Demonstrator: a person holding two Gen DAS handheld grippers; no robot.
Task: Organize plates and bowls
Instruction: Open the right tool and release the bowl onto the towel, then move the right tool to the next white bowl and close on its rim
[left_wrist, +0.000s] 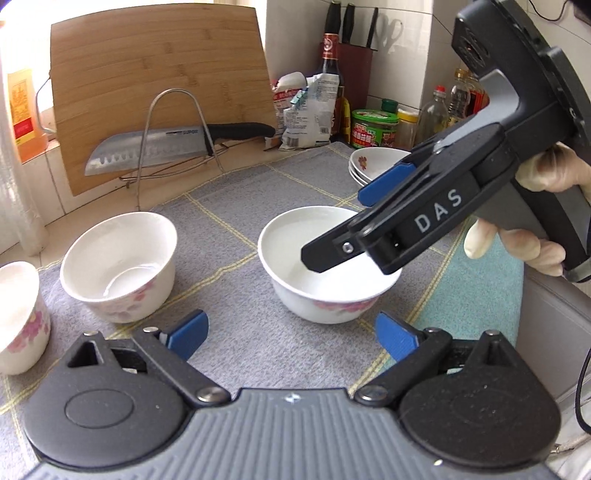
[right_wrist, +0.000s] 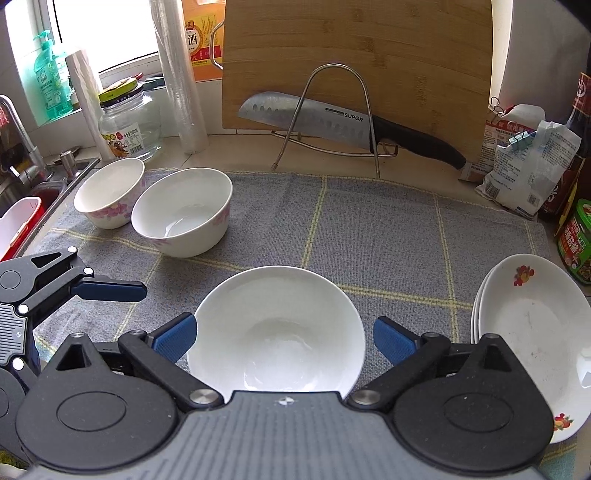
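Observation:
A white bowl with pink flowers stands on the grey mat. My right gripper is open and hovers over it, one finger on each side; it also shows in the left wrist view. My left gripper is open and empty just in front of this bowl, and shows in the right wrist view. Two more flowered bowls stand to the left. A stack of white plates sits at the right.
A bamboo cutting board and a knife on a wire rack stand at the back. Bottles, jars and bags crowd the back right. A glass jar and a sink lie at the left.

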